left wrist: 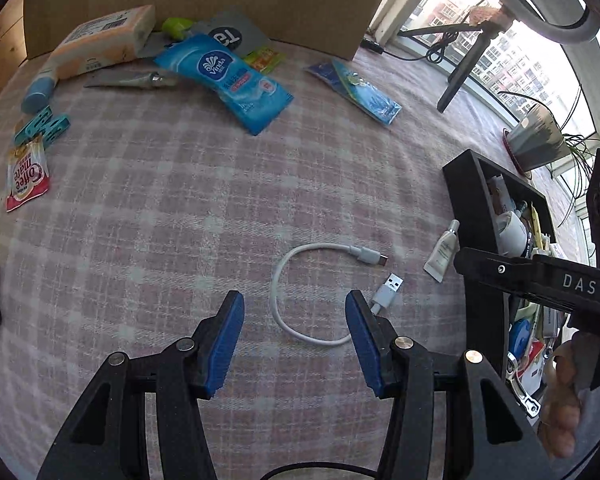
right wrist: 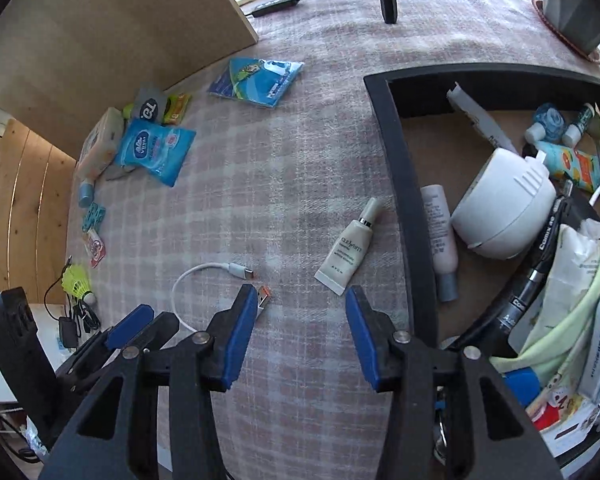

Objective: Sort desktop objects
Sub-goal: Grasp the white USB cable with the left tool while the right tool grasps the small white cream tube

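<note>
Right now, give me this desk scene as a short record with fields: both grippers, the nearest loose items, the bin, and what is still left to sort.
left gripper: open, empty, above the white USB cable
right gripper: open, empty, near the cream tube
cream tube: flat on the checked cloth, just outside the black bin
black bin: already holds a white round device, tubes, pens
far side, unsorted: blue Vinda tissue pack, peach box, coffee sachet
</note>
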`<state>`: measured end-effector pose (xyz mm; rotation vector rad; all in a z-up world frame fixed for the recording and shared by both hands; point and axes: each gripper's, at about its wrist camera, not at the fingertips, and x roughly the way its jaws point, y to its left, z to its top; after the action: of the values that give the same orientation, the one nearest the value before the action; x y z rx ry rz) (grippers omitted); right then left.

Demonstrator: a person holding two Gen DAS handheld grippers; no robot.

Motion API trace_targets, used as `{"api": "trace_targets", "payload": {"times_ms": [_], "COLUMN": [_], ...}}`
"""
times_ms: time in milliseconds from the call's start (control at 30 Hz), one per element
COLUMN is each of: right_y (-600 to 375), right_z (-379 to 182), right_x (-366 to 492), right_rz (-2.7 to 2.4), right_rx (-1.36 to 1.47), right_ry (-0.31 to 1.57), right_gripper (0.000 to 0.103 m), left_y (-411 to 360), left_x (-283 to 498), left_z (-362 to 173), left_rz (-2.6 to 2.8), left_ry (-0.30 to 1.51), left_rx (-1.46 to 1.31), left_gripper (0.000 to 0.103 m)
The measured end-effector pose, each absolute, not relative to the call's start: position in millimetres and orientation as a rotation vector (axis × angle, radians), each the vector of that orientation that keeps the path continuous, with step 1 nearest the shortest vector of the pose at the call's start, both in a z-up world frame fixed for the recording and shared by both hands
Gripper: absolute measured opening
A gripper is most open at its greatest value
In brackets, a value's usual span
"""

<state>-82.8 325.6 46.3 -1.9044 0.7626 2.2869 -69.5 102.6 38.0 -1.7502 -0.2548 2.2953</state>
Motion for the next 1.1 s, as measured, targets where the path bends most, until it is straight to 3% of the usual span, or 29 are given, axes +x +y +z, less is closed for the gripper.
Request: {"api": "trace_targets", "payload": {"times_ms": [467, 700, 767, 1067, 1100], "right_y": [326, 328, 327, 320, 318], "right_z": [23, 20, 18, 13, 13], "right_x": [-113, -130, -139, -173, -175], "right_rz": [2.163, 2.139, 2.148, 2.220, 2.236], "right_rx": [-1.812, -1.826, -1.835, -1.932, -1.936], "right_ry": [0.712, 0.687, 0.625, 0.494, 0.515], "right_gripper": [0.045, 0.045, 0.045, 0.018, 0.011], "left_y": [118, 118, 115, 88, 85], "left_x": [-78, -82, -82, -85, -84], "left_z": [16, 14, 14, 15, 16], "left_rz": [2.257, 2.293, 2.303, 2.346, 2.345], "left_ry": [-0.246, -0.221, -0.223, -0.312, -0.330], "left_rx": [-1.765, -1.756, -1.753, -1.755, -1.752], "left_gripper": [0.048, 0.012, 0.011, 0.005, 0.004]}}
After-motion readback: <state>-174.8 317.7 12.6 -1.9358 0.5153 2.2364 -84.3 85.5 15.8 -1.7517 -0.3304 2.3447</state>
